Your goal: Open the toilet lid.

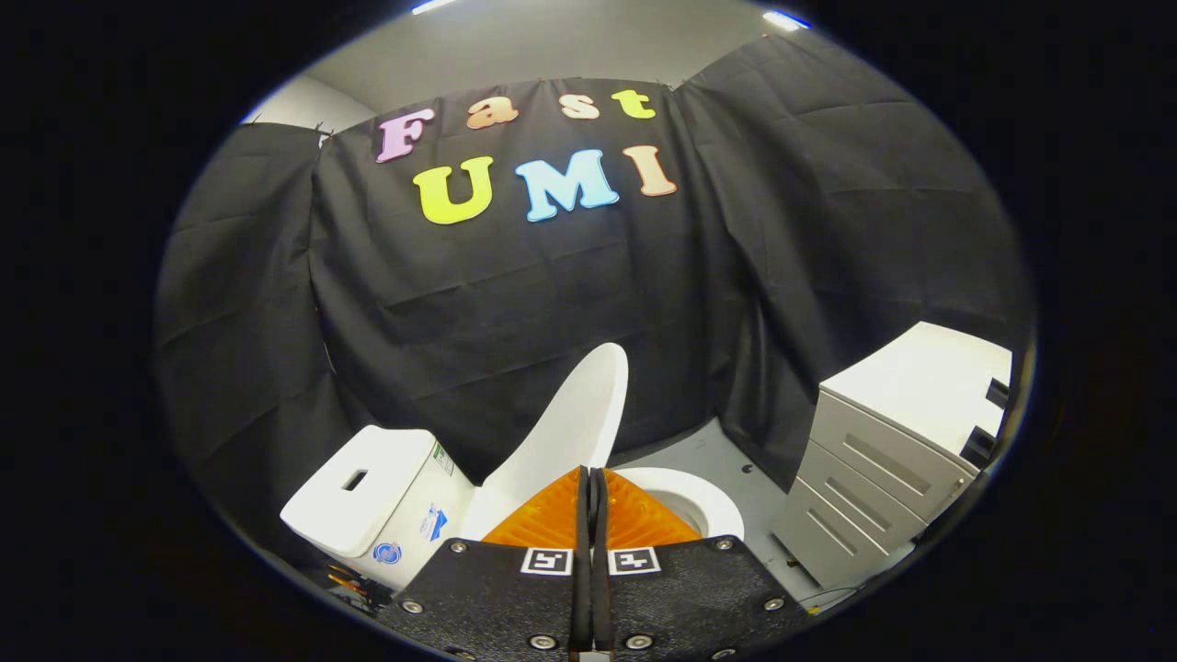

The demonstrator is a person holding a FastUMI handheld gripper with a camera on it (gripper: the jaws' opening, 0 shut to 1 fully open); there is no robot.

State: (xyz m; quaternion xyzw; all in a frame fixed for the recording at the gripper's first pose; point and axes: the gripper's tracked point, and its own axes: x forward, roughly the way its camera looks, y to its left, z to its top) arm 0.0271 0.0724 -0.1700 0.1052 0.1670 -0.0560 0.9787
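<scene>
Floor (713,450): grey, smooth, with a few small dark specks near the foot of the booth's cloth wall. Standing directly on it are two items. A white toilet (405,515) stands beyond the closed fingers of the hand-held gripper (592,501), its tank toward the cloth wall, its lid (575,428) raised upright and the seat ring exposed. A grey drawer cabinet (887,460) with a white top stands well apart from the toilet, with bare floor between the two. Its drawer fronts face the toilet.
</scene>
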